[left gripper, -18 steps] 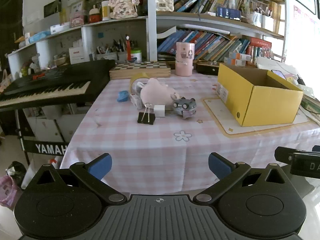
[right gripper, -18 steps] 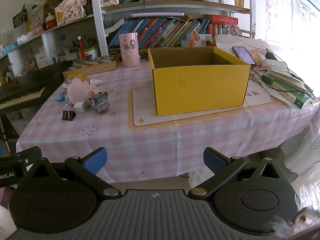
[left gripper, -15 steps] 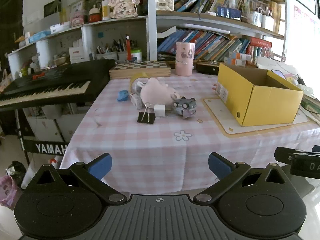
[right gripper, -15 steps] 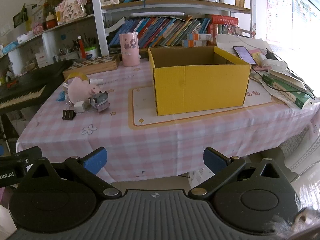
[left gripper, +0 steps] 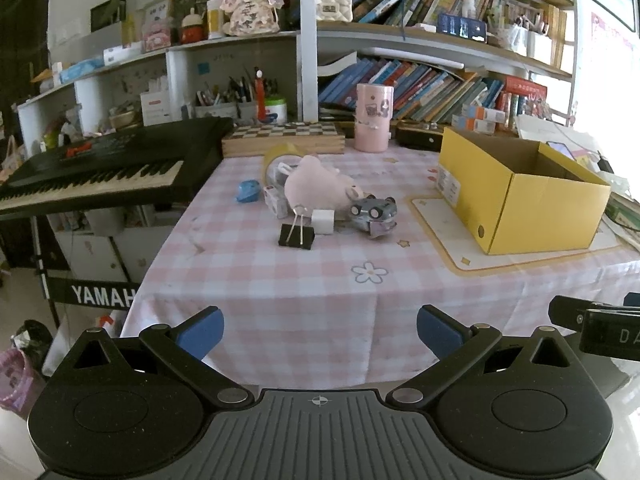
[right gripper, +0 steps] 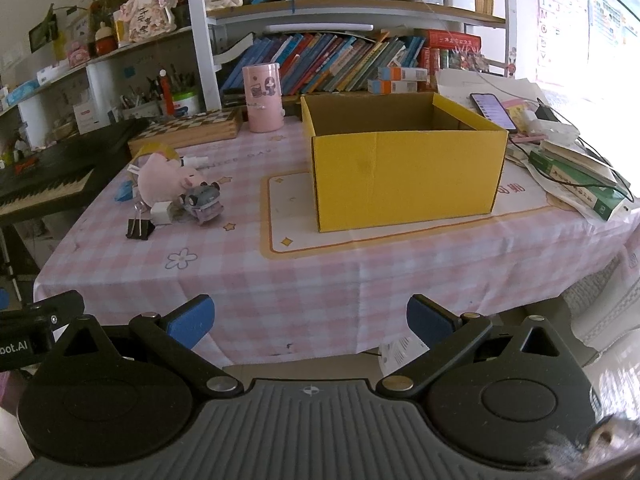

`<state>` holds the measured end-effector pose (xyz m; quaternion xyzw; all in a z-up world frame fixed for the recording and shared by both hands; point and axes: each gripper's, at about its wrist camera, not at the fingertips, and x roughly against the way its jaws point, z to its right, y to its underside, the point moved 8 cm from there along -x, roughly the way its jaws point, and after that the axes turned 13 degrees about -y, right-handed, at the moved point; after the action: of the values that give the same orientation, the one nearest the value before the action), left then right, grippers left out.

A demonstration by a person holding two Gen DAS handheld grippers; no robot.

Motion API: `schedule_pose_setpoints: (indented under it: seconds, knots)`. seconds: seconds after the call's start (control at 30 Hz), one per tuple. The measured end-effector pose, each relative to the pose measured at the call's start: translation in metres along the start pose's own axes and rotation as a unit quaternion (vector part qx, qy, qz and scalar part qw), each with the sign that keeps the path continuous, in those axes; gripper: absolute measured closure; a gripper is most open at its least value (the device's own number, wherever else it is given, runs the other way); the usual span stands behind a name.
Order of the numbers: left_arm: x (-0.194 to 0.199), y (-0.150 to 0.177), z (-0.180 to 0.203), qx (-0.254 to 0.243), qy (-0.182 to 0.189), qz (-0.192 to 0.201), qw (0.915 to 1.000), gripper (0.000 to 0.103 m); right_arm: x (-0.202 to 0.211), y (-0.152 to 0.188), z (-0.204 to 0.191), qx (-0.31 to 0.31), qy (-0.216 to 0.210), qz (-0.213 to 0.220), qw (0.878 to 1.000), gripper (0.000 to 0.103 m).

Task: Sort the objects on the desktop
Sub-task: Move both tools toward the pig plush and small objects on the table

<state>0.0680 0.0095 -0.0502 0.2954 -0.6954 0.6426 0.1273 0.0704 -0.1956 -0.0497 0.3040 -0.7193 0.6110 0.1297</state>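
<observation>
While both are held short of the near edge of the surface (right gripper: 320,280), the left tool (left gripper: 320,332) and the right tool (right gripper: 310,320) stand with their blue-padded fingers spread wide and nothing between them. From the left tool, the clutter to be sorted sits toward twelve o'clock in one tight cluster on the pink checked cloth: a black binder clip (left gripper: 296,236) nearest, a small white cube (left gripper: 322,221) just behind it, a grey toy car (left gripper: 374,215) at one o'clock of the clip, and a pink plush toy (left gripper: 316,188) behind them, touching or nearly touching the car. A roll of yellow tape (left gripper: 280,156) stands behind the plush, and a small blue object (left gripper: 247,191) lies at ten o'clock of the clip. From the right tool the same cluster lies toward ten o'clock, while the open yellow cardboard box (right gripper: 404,164) stands toward twelve to one o'clock on a cream mat (right gripper: 288,216), well apart from the cluster. Beyond the box, at the far edge, a pink cylinder (right gripper: 262,96) stands upright beside a checkered wooden board (right gripper: 188,130). A black keyboard (left gripper: 96,168) sits off the surface's left side, and packed bookshelves (right gripper: 340,56) rise behind.
</observation>
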Motion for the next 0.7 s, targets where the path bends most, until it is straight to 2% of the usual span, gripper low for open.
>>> schedule_pose_setpoints:
  seconds: [0.7]
  knots:
    - [-0.0014, -0.0009, -0.0026, 0.002, -0.001, -0.001, 1.0000, 0.000, -0.0045, -0.0019, -0.0068, 0.004, -0.002, -0.001, 1.000, 0.000]
